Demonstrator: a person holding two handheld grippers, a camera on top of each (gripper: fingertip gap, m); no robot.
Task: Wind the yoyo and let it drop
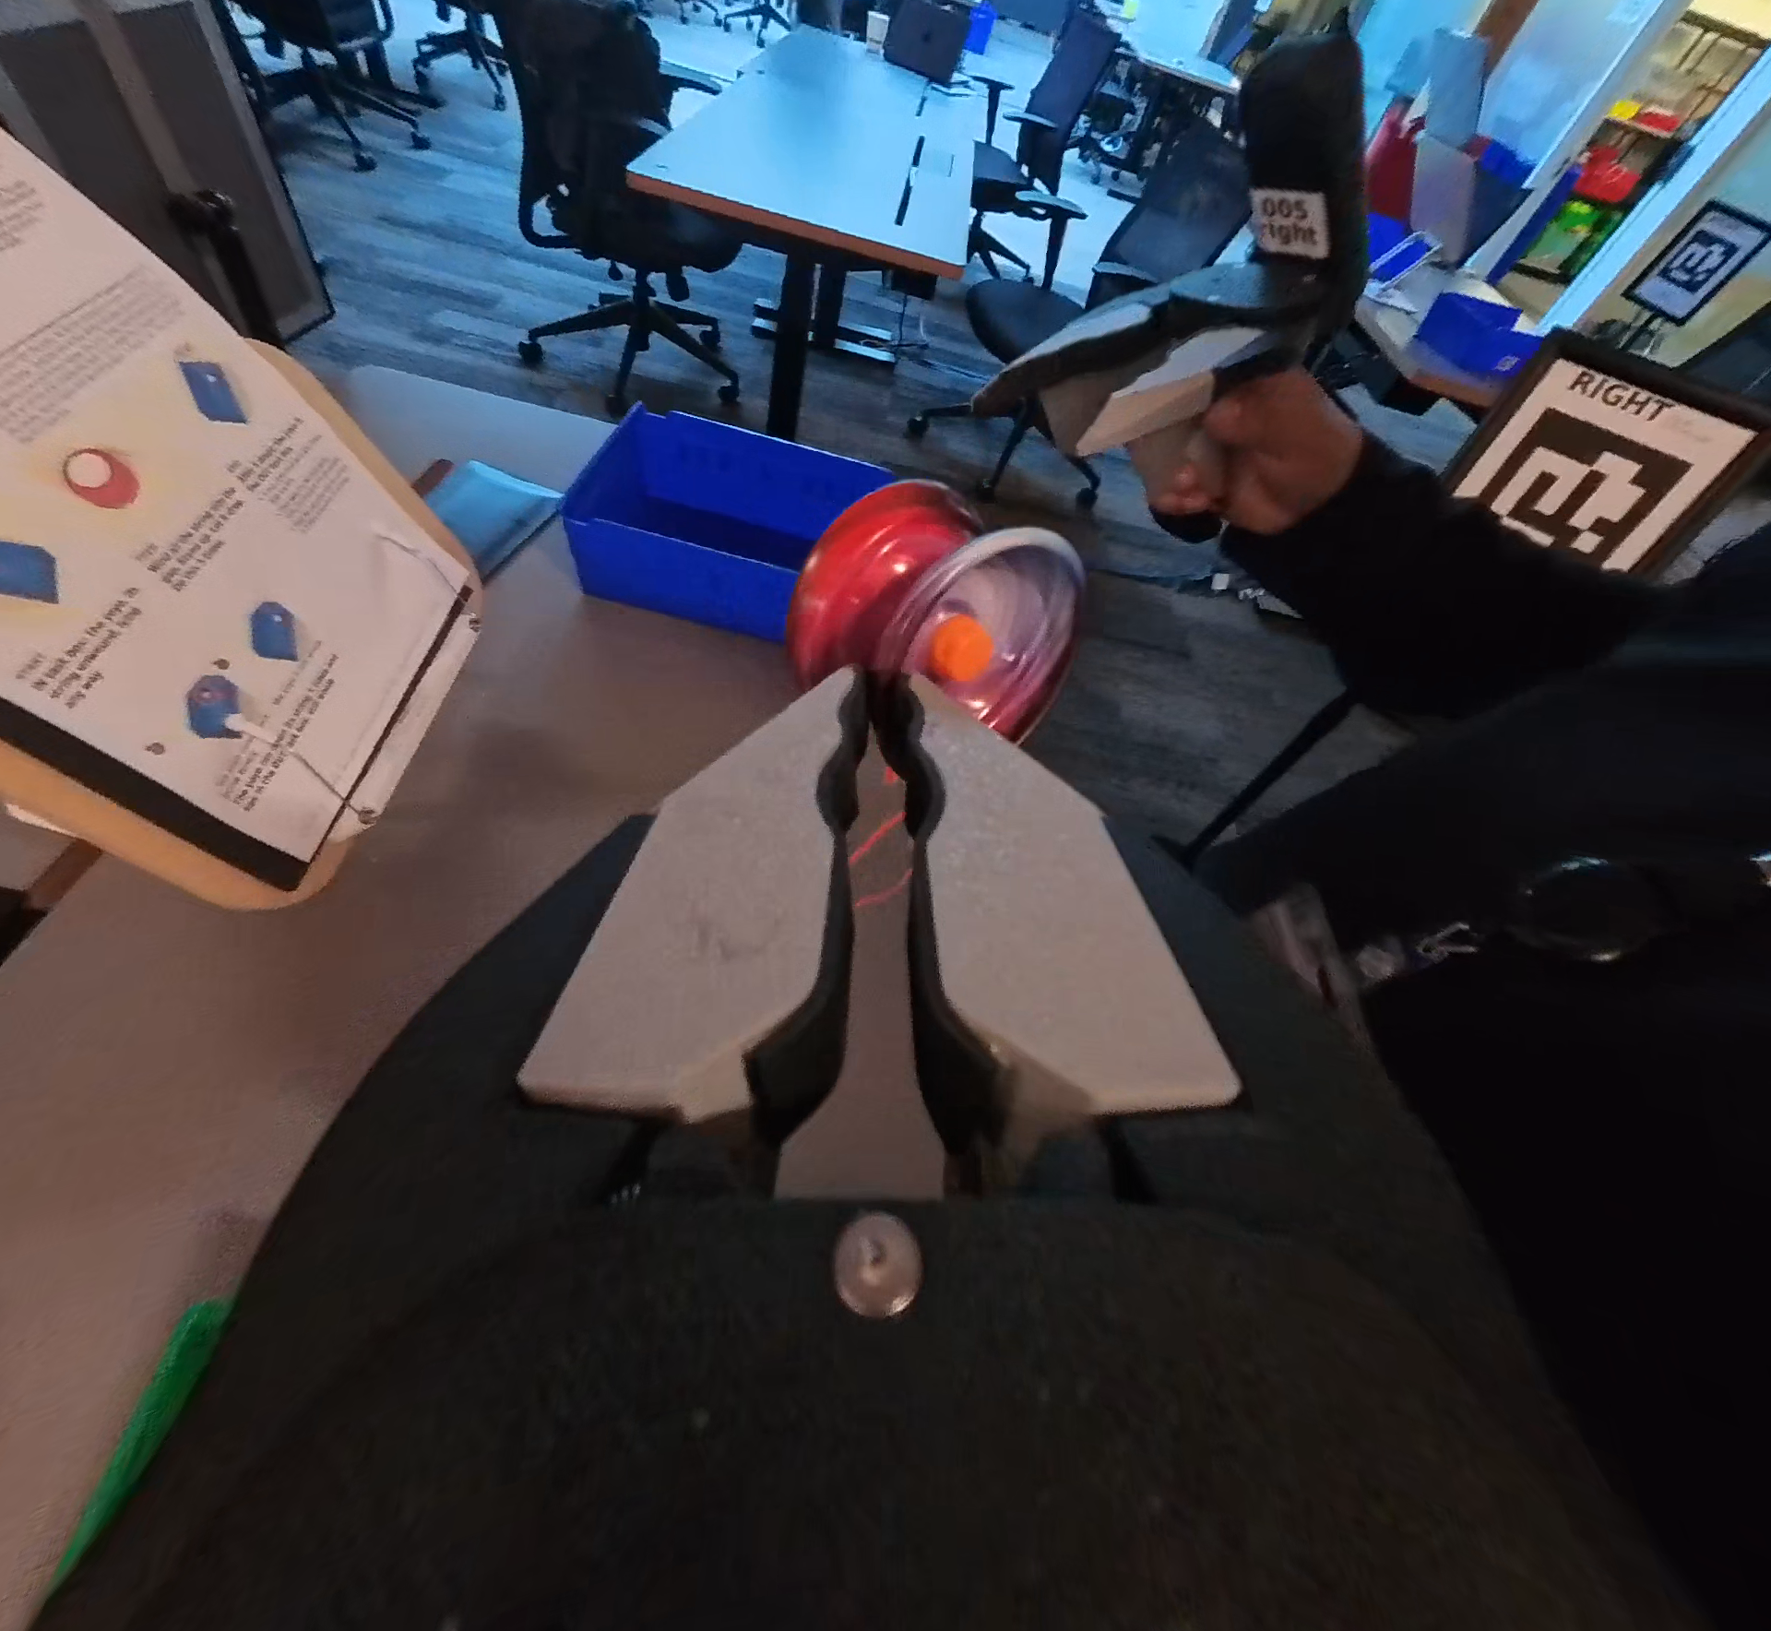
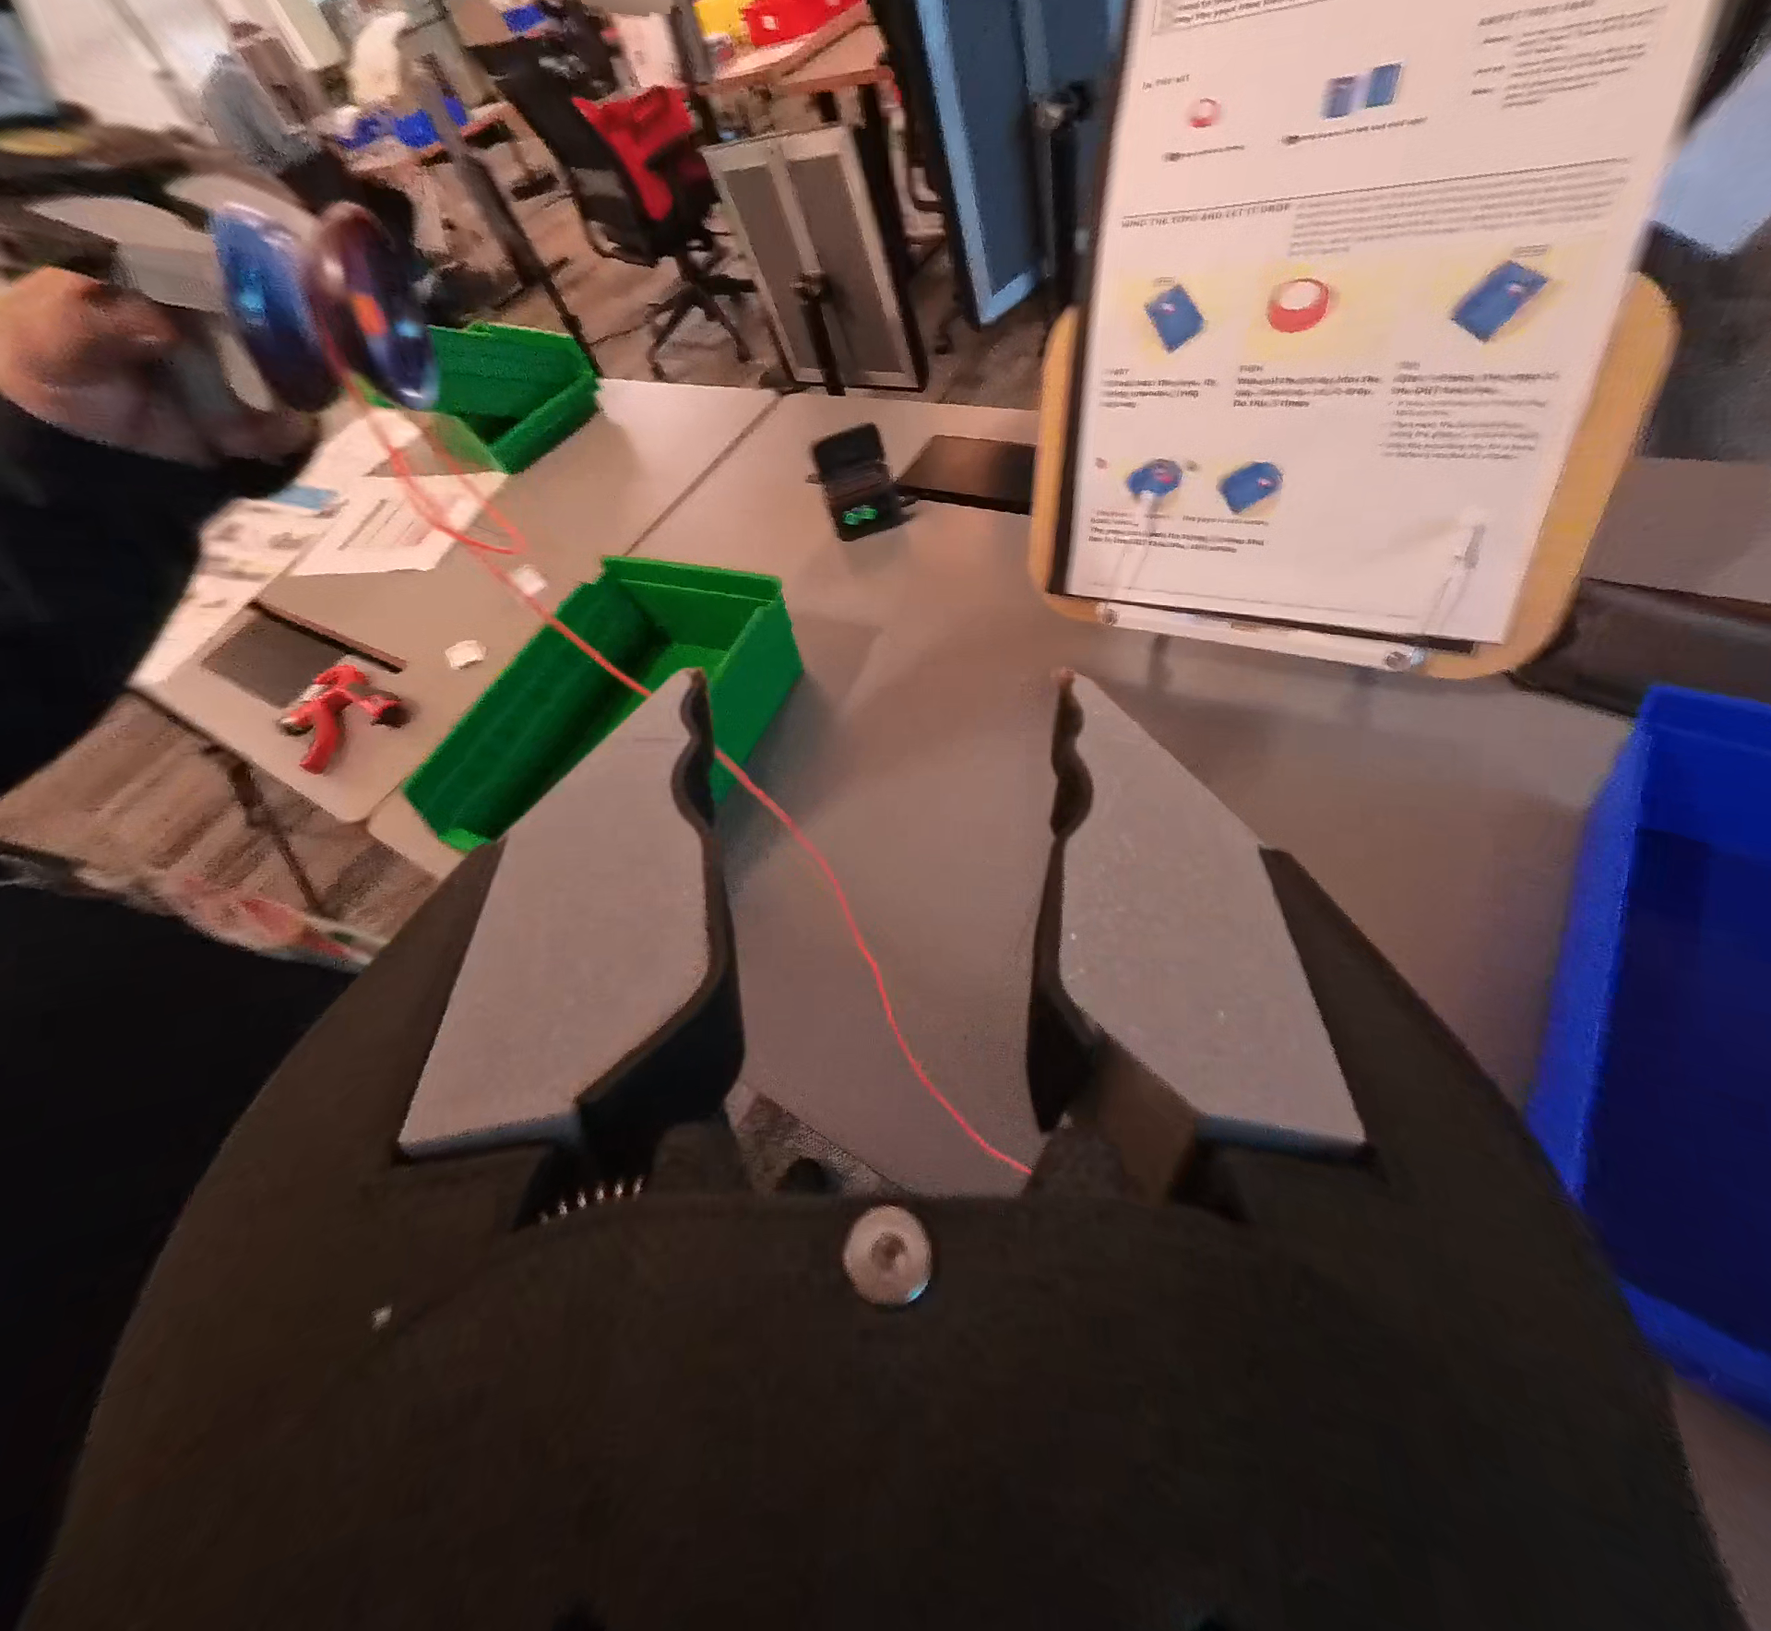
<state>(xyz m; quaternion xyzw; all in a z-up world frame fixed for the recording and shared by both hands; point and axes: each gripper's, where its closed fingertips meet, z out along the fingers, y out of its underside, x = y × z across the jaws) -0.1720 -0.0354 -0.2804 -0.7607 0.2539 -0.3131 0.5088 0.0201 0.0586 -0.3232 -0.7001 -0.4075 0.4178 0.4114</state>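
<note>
Yoyo, red with a clear face, sits at twelve o'clock off our left gripper, whose tips pinch it; red string crosses our wide-open right gripper.

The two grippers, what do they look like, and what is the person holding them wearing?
Both match: a broad black textured body with a round silver screw at its middle, two flat grey wedge-shaped fingers, each lined with a wavy black pad. That goes for the left gripper and the right gripper. From outside, the right one has a grey pistol grip and a small white label. The person wears a dark long sleeve.
</note>
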